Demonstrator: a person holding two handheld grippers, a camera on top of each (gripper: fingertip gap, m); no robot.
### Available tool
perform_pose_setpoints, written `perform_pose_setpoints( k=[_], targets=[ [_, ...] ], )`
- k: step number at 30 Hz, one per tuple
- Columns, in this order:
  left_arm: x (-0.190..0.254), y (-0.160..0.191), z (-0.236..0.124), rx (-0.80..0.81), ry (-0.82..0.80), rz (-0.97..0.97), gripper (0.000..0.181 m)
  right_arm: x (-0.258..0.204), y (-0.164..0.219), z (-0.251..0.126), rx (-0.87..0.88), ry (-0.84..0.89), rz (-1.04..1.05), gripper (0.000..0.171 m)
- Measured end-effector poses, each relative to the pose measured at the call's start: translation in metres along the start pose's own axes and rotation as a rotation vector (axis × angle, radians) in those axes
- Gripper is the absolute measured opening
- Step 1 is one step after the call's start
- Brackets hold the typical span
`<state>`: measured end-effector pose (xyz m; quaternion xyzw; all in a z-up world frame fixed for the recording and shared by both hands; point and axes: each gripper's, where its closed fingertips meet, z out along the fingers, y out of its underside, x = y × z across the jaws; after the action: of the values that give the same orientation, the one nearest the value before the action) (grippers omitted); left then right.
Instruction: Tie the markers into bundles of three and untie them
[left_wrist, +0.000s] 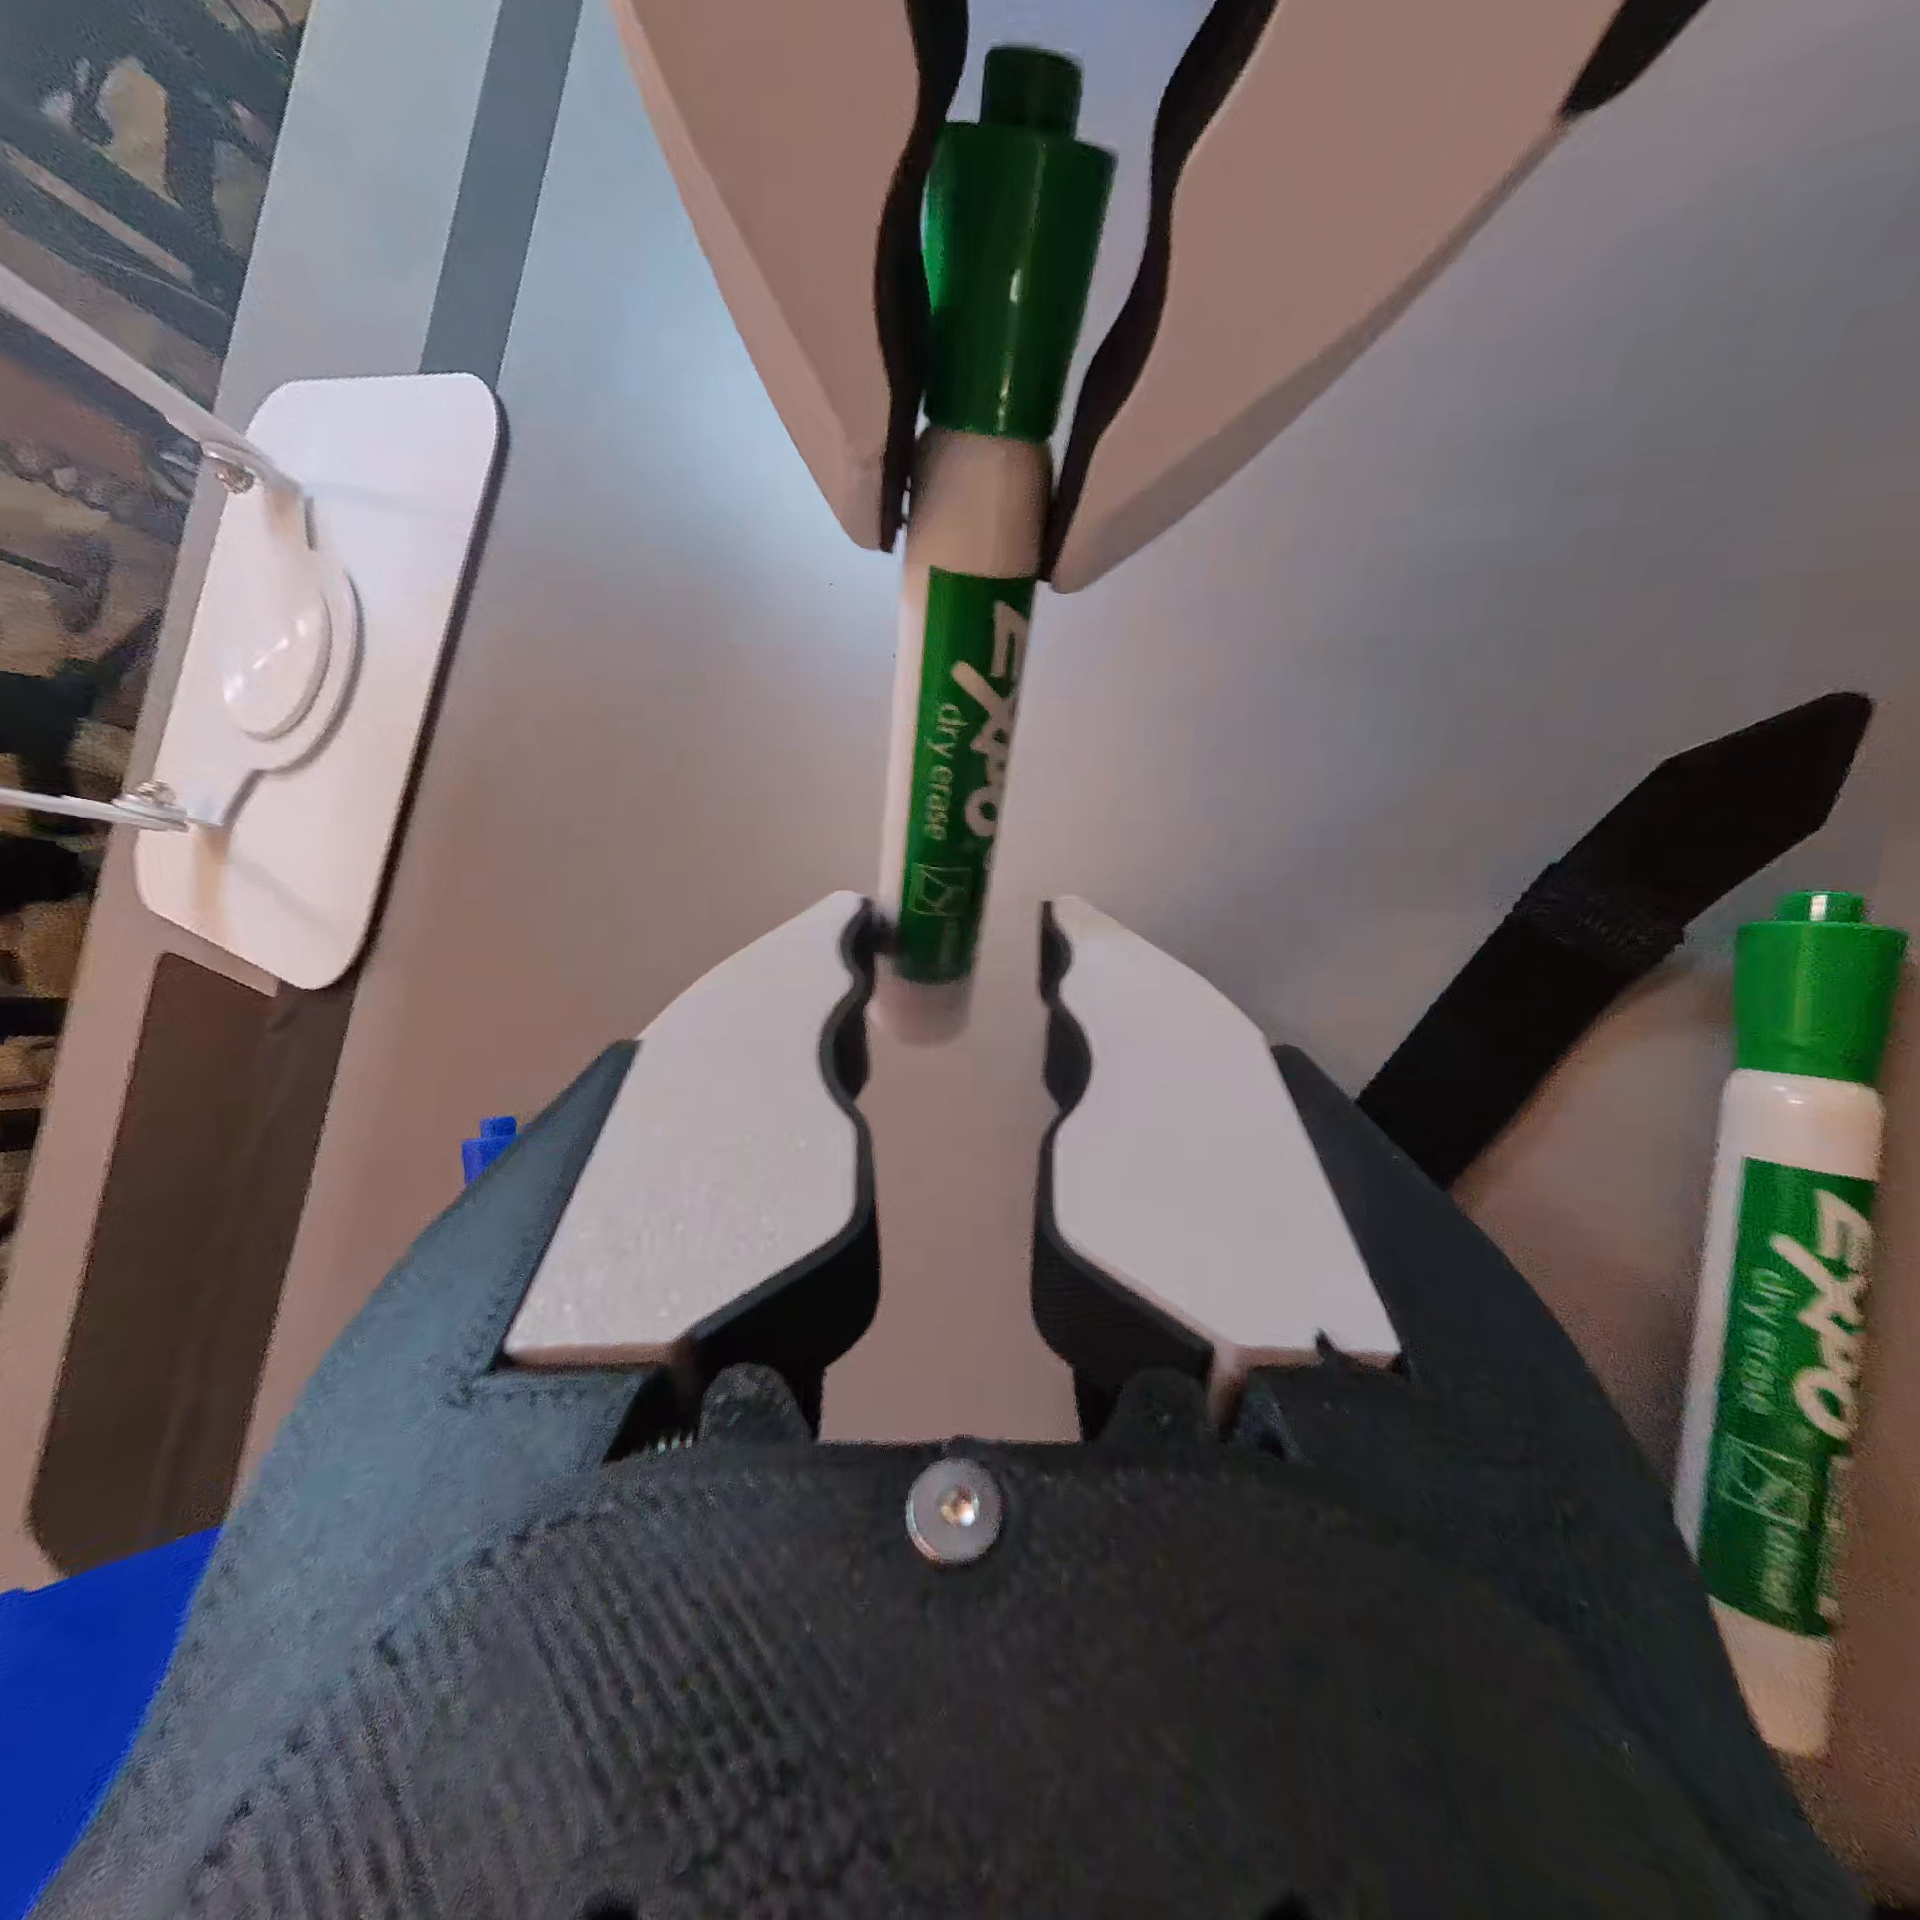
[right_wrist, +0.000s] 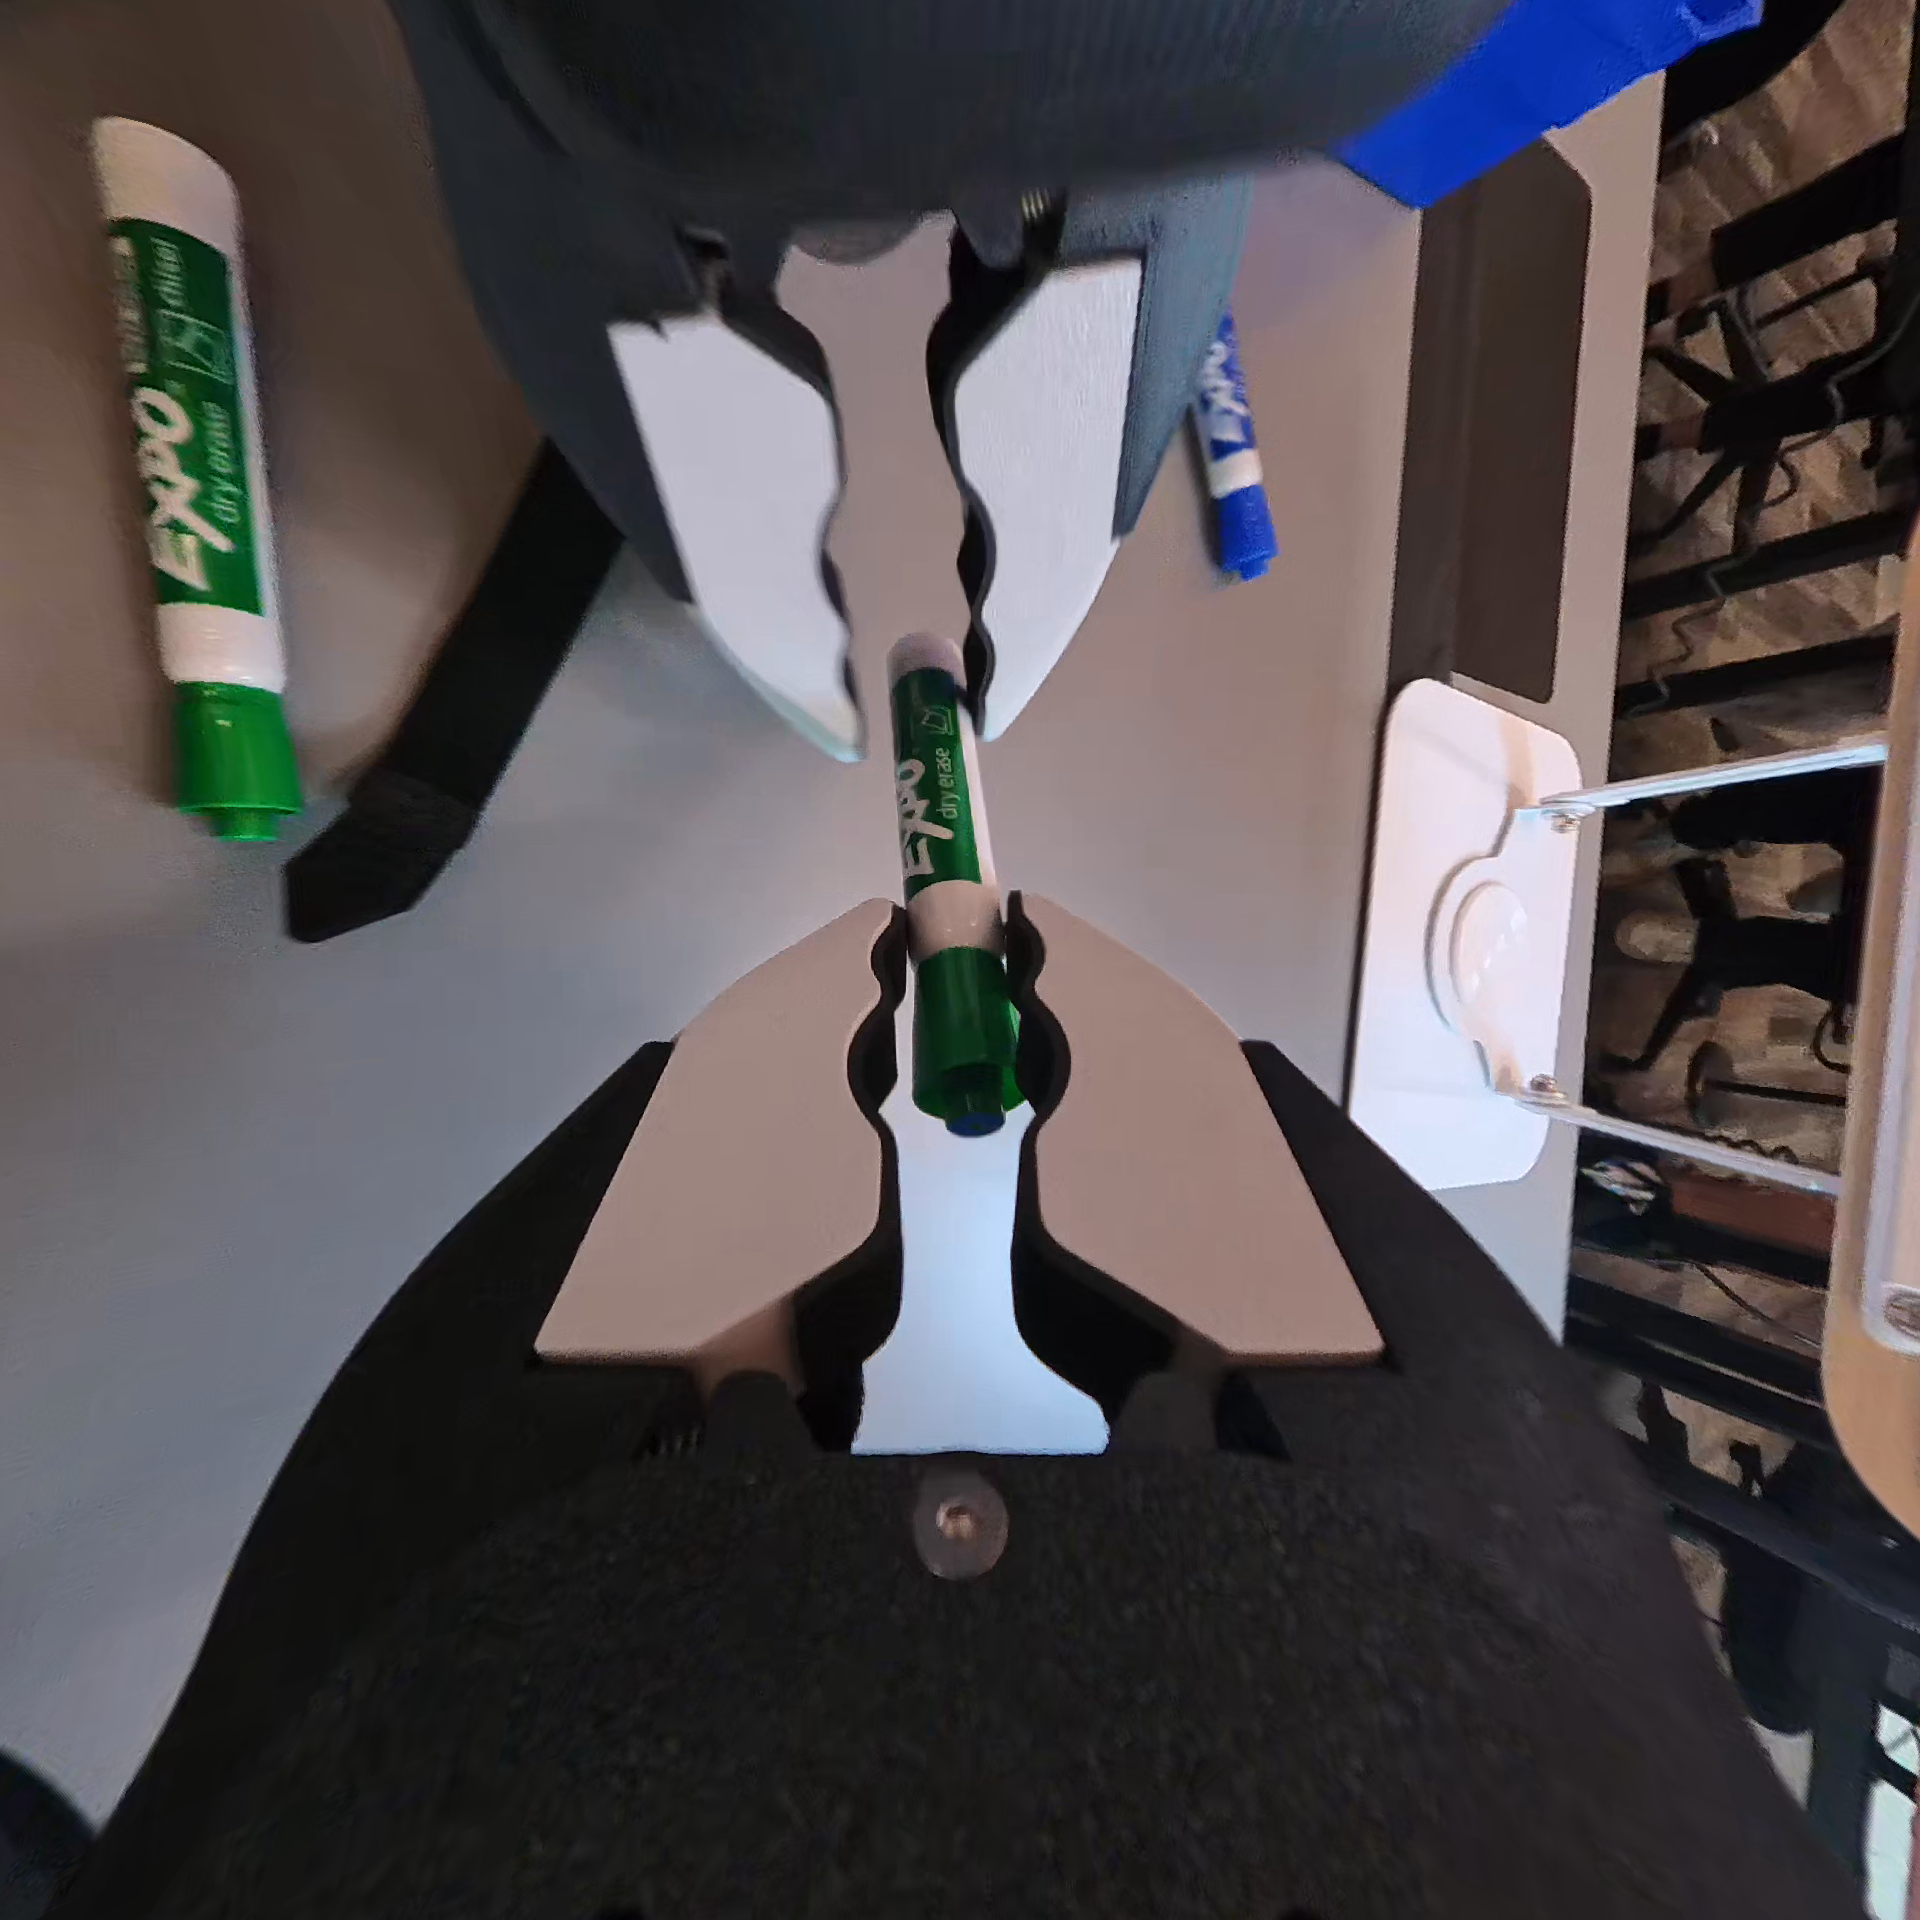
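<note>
Green-capped white marker (left_wrist: 940, 727) pinched at cap end by right hand-held gripper (right_wrist: 951, 914), barrel end inside parted left hand-held gripper (left_wrist: 956, 920), black strap (left_wrist: 1621, 925) beside it.

The left gripper (left_wrist: 956, 935) is spread wide, and the butt end of a green marker (left_wrist: 956, 727) touches only its left finger. Opposite it, the right gripper (left_wrist: 971, 540) pinches that marker just below the cap. A second marker (left_wrist: 1787, 1299) lies on the grey surface (left_wrist: 1351, 520) to the right, beside a black strap (left_wrist: 1621, 904). A white plate (left_wrist: 312, 675) sits at the left edge.
</note>
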<state>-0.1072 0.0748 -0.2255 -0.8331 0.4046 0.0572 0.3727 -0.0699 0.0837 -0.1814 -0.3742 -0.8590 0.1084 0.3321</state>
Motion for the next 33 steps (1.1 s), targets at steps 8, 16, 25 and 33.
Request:
perform_pose_setpoints(
  k=[8,16,25,33],
  targets=[
    [0.02,-0.014,0.005,0.126,0.05,-0.024,0.02,-0.004,-0.011,-0.018,0.202,0.01,0.131,0.014],
    [0.009,-0.046,-0.011,0.502,0.175,-0.302,0.019,0.029,-0.026,-0.031,0.763,-0.071,0.674,0.068],
    [-0.077,-0.029,0.001,0.297,0.042,-0.331,0.05,0.055,-0.005,-0.027,0.661,0.074,0.677,0.016],
    [-0.243,0.115,-0.011,-0.363,-0.175,-0.25,0.043,0.052,0.03,-0.023,0.618,0.076,0.724,0.016]
  ],
)
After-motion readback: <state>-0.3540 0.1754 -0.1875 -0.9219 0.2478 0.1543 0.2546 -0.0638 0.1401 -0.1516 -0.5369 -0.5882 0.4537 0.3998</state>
